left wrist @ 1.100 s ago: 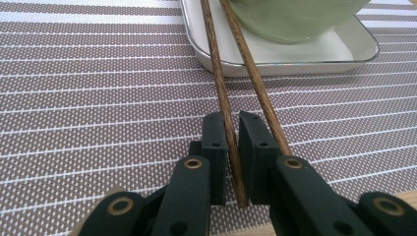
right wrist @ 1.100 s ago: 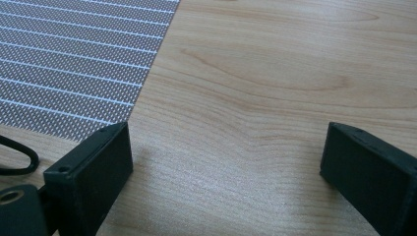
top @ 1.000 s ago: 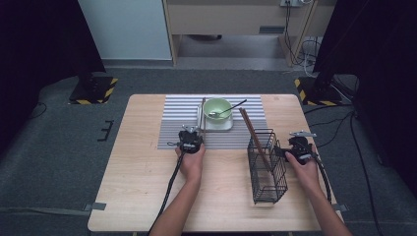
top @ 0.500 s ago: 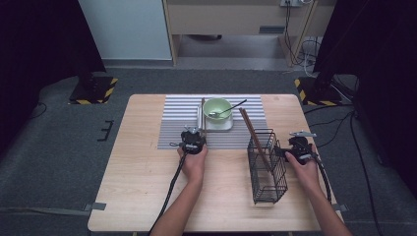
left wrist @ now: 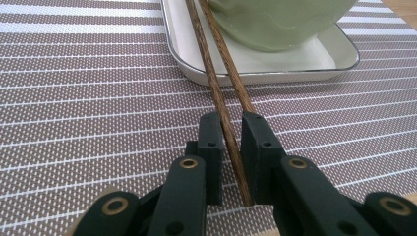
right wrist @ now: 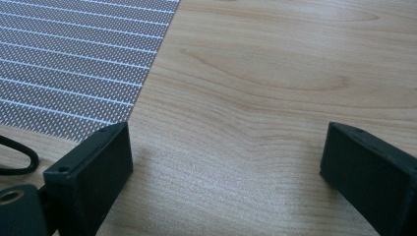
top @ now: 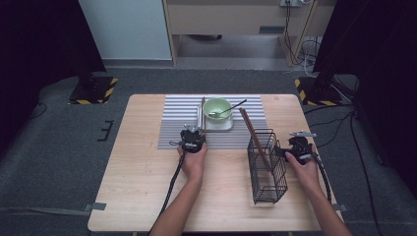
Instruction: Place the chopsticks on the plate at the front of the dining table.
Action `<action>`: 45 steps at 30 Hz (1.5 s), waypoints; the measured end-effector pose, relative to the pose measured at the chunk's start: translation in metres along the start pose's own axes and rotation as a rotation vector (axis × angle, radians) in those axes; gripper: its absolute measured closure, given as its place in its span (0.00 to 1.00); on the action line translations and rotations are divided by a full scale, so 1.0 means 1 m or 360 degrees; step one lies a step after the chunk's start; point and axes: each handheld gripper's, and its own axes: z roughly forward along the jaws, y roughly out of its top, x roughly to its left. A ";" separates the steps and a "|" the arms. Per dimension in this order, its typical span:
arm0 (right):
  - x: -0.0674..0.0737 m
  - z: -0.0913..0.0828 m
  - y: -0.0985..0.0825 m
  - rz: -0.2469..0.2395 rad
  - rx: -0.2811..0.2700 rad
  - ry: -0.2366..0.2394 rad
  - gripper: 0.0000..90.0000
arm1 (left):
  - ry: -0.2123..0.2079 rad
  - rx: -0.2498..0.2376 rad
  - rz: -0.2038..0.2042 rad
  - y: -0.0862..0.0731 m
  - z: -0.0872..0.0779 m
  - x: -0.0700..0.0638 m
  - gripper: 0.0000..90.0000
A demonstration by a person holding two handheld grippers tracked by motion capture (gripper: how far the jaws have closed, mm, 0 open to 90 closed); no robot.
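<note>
The left gripper (left wrist: 231,142) is clamped on a pair of chopsticks (left wrist: 221,93), which run from between its fingers (left wrist: 212,142) up onto the tray (left wrist: 255,69) beside the bowl (left wrist: 275,22). The right gripper (right wrist: 226,162) has its fingers (right wrist: 93,167) wide apart, with bare table (right wrist: 255,98) between them.

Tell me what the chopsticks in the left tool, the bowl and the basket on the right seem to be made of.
The chopsticks look like dark brown wood with a matte finish; fine lengthwise grain shows. The bowl seems to be glazed ceramic, possibly melamine: pale green, smooth, softly glossy. The basket looks like thin black wire, probably coated metal, judging by its open grid.
</note>
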 end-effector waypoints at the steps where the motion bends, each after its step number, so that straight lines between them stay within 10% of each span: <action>1: 0.000 0.000 0.000 0.0001 0.0001 0.0000 0.06 | -0.0002 -0.0004 -0.0004 0.000 0.000 0.001 0.88; 24: 0.000 0.000 0.000 0.0001 0.0001 -0.0001 0.06 | -0.0045 -0.0027 -0.0009 0.002 0.004 0.005 0.87; 45: 0.000 0.000 0.000 -0.0003 -0.0002 0.0001 0.06 | -0.0042 -0.0084 0.0082 0.005 -0.016 -0.001 0.63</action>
